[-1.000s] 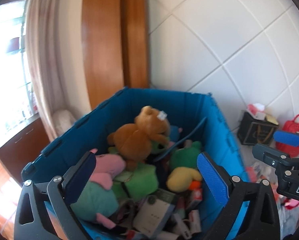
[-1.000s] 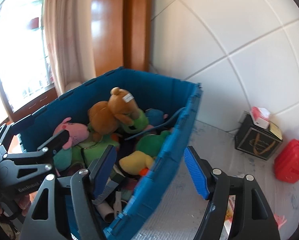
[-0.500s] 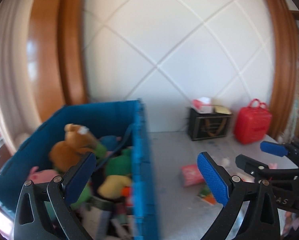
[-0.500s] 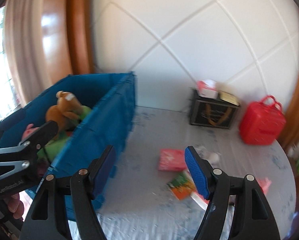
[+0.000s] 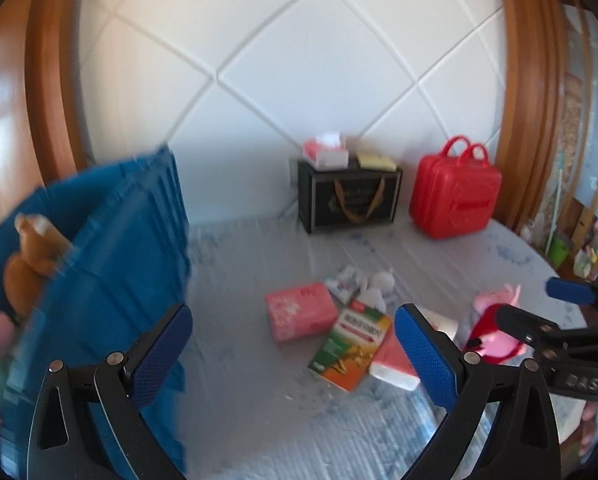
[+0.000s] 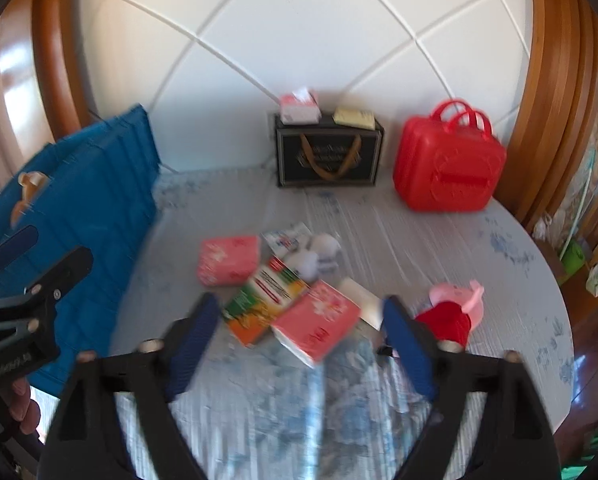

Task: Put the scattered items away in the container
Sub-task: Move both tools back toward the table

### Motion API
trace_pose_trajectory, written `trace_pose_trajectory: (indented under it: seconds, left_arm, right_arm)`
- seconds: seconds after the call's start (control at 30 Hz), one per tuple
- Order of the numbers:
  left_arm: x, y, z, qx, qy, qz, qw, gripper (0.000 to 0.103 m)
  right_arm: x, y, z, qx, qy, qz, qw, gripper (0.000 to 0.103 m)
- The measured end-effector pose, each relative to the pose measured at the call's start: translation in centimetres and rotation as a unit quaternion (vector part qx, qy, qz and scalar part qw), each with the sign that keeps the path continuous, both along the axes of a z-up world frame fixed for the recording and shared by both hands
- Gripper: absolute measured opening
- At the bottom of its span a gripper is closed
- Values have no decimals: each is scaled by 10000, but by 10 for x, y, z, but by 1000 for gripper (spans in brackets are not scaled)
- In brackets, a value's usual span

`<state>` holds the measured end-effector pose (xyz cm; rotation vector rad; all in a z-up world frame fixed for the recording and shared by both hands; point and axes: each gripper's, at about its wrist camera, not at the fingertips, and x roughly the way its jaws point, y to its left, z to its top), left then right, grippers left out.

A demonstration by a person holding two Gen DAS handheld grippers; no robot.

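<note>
Bin [image 5: 111, 240], blue and the biggest thing here, stands at the left edge of the bench [image 5: 259, 408] with a brown bear [image 5: 31, 256] and other plush already inside; it sits near the clutter, which should keep each carry short. Against the wall behind stand a red case [image 6: 447, 160] and a black bag [image 6: 329, 156] with small boxes on top, well apart from the mess, so probably not part of the tidy. Loose items lie mid-bench in a touching heap: a pink pack [image 6: 227, 260], a green-orange box [image 6: 265, 300] overlapping a second pink pack [image 6: 315, 324], white plush bits [image 6: 315, 256], and to the right a pink-and-red pig toy [image 6: 451, 312].

Left gripper [image 5: 291, 352] is spread wide and empty, aimed at the heap. Right gripper [image 6: 299, 344] is likewise agape with nothing in it, its jaws framing the second pink pack, likely the next pick.
</note>
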<state>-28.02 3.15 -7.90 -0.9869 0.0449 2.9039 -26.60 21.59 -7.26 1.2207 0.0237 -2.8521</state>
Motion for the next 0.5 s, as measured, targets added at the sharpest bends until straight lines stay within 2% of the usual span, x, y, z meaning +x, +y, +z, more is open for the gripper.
trace_pose_trajectory:
  seconds: [0.17,0.37,0.5]
  left_arm:
    - [-22,39,-31,19,-323,-7,9995,102]
    - [-42,103,-62,-115,-579,-204,9980,102]
    - [-52,135,-86,-202,-804,-430,9956,102]
  right_arm:
    - [-11,56,-31,-75,-302,-161,9994,89]
    - [-22,136,-51,-175,-551,-595,9966,89]
    - [-29,174,-71,-231,-746,-831,9935,89]
